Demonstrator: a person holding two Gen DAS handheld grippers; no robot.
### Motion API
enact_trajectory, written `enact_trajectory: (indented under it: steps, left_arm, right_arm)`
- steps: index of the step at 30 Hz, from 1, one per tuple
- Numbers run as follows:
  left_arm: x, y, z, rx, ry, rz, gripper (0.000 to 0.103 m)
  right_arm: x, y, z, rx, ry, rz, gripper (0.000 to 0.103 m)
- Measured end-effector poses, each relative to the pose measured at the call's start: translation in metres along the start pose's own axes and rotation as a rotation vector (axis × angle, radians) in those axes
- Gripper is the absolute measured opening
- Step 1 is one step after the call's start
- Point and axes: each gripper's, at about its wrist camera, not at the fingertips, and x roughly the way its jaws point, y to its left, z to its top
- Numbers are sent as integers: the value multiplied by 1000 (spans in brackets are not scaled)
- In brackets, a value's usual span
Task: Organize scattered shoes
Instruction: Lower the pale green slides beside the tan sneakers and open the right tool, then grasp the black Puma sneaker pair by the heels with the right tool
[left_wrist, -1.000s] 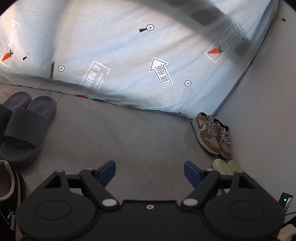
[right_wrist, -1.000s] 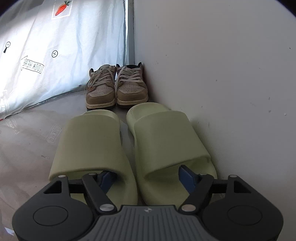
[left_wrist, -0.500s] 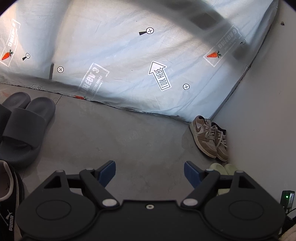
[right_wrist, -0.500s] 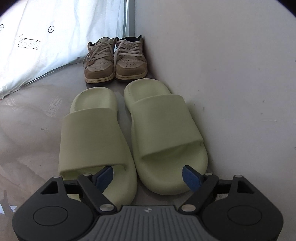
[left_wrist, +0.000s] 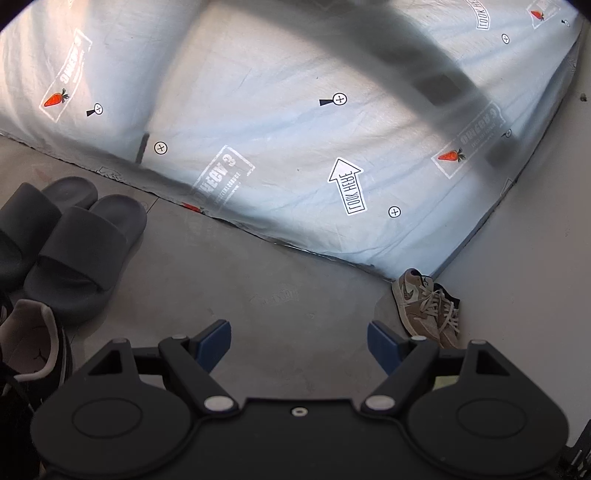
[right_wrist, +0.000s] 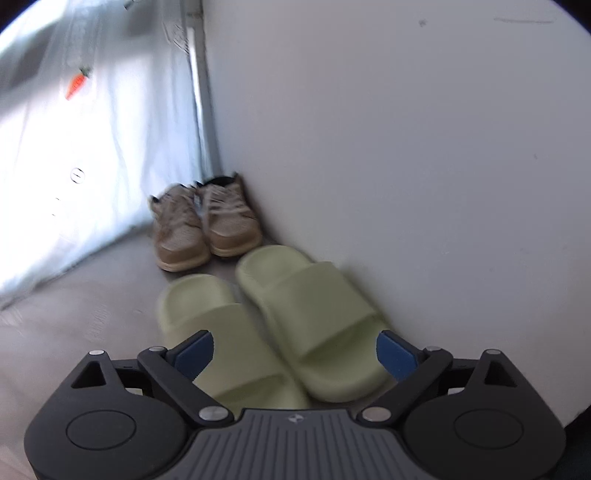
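Note:
In the right wrist view, two pale green slides (right_wrist: 295, 325) lie side by side along the white wall, with a pair of tan sneakers (right_wrist: 203, 225) beyond them in the corner. My right gripper (right_wrist: 295, 350) is open and empty, raised above the slides' heels. In the left wrist view, my left gripper (left_wrist: 299, 343) is open and empty above bare floor. Two dark grey slides (left_wrist: 74, 243) lie at the left, and a black and white sneaker (left_wrist: 33, 354) sits at the lower left. The tan sneakers (left_wrist: 424, 306) show at the right.
A light blue printed sheet (left_wrist: 295, 129) hangs along the back, down to the grey floor (left_wrist: 258, 288). A white wall (right_wrist: 406, 147) runs on the right and meets the sheet at the corner.
My right gripper has pulled back and up from the green slides, which stay on the floor. My left gripper has swung left, bringing more of the grey slides and the black sneaker into view.

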Motion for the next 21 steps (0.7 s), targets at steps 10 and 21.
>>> enact_trajectory:
  steps: [10,21]
  left_arm:
    - [-59,53,-16,-48,-69,65,82]
    - [-148,145,-10,-44,-138,183,83]
  right_arm:
    - [-52,122,-26,-58,-27,238,101]
    - [-105,293,-80,-235,48,482,101]
